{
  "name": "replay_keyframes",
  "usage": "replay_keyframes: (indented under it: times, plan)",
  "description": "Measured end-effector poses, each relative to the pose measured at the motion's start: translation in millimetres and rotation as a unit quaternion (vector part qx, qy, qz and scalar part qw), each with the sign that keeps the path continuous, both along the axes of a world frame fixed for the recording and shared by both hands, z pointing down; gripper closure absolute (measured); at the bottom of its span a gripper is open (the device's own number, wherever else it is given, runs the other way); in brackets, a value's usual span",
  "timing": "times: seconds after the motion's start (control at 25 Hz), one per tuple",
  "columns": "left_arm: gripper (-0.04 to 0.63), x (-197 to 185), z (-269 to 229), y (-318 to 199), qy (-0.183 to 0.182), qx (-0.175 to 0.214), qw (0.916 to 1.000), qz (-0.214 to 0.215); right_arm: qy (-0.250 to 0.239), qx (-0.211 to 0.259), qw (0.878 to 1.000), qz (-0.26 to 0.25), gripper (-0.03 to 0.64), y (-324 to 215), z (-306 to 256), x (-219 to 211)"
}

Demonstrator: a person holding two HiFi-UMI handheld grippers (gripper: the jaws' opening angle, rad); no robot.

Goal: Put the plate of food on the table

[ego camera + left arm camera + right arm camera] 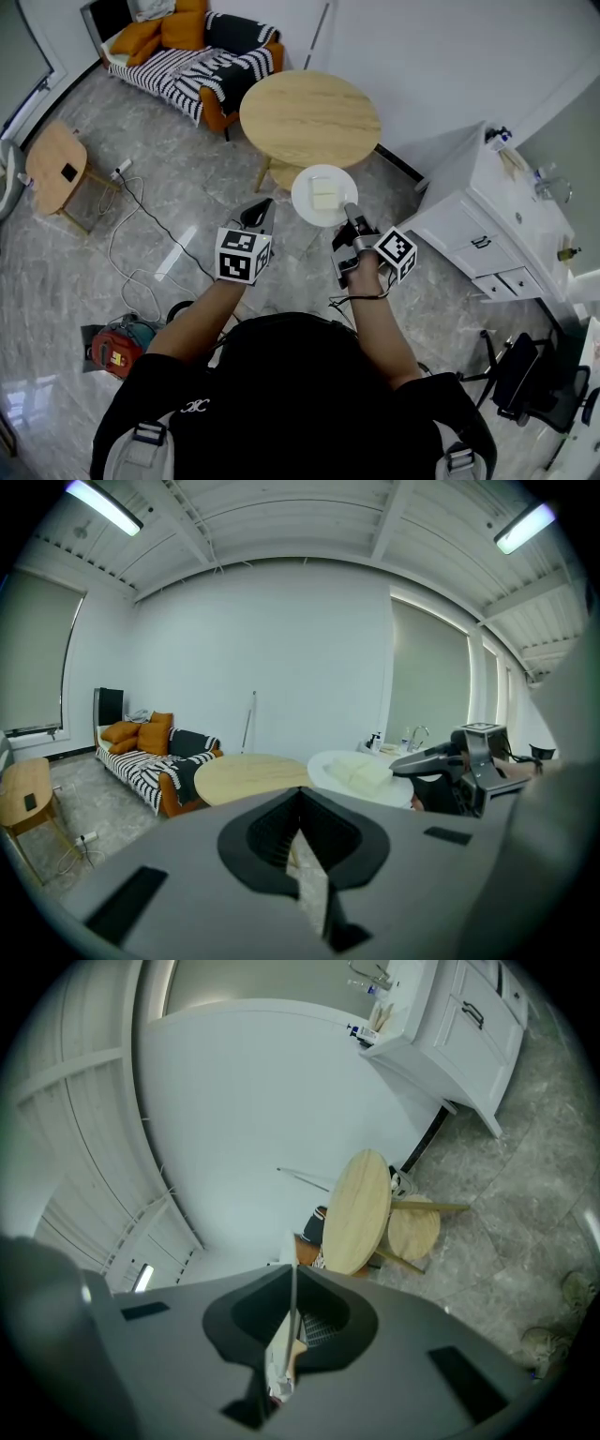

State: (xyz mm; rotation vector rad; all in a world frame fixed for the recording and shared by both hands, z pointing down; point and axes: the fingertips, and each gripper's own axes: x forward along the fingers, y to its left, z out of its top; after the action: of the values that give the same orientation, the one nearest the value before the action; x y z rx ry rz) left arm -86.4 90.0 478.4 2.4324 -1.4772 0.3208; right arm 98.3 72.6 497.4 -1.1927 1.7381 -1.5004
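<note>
A white plate (324, 195) with pale yellow food blocks (324, 194) hangs in the air just short of the near edge of the round wooden table (309, 117). My right gripper (349, 210) is shut on the plate's near right rim. In the right gripper view the plate (292, 1274) shows edge-on as a thin white line between the jaws, with the table (361, 1208) beyond. My left gripper (260, 216) is held to the left of the plate, jaws together and holding nothing. The left gripper view shows the plate (361, 775) and the right gripper (441, 758) at the right.
A small round stool (414, 1230) stands beside the table. A striped sofa with orange cushions (192, 56) is behind it. A white sink cabinet (487, 202) stands at the right, a low wooden side table (54, 164) at the left. Cables (141, 225) and a red device (117, 347) lie on the floor.
</note>
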Motion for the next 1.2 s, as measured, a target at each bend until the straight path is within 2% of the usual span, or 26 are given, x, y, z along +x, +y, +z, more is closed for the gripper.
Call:
replay_keyframes:
  times: [0.2, 0.64, 1.2]
  plan:
    - [0.588, -23, 0, -9, 0.003, 0.003, 1.0000, -0.001, 0.001, -0.001, 1.000, 0.003, 0.597, -4, 2, -21]
    - [0.588, -43, 13, -14, 0.003, -0.010, 0.9999, 0.003, -0.007, -0.004, 1.000, 0.004, 0.597, -6, 9, -43]
    - [0.588, -44, 18, -35, -0.012, -0.004, 0.9999, 0.007, -0.018, 0.007, 1.000, 0.005, 0.597, -31, 14, -42]
